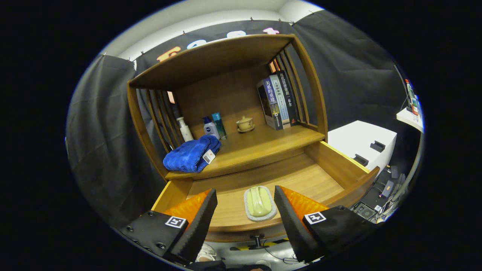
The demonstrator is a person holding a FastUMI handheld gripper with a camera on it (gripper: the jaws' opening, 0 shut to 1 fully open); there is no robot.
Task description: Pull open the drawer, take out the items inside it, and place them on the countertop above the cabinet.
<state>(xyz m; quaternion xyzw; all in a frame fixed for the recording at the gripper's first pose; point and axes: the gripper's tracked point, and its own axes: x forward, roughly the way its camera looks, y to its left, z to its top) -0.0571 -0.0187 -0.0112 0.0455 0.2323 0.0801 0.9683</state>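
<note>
Wooden drawer (320, 177) stands pulled open; green soap dish (259, 203) lies inside, between the spread tongs (245, 205), untouched.

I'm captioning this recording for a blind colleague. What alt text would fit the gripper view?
The open gripper hangs over a pulled-out wooden drawer, with a green brush lying between its fingers, untouched. On the countertop above sit a blue towel, bottles, a teacup and books.
</note>
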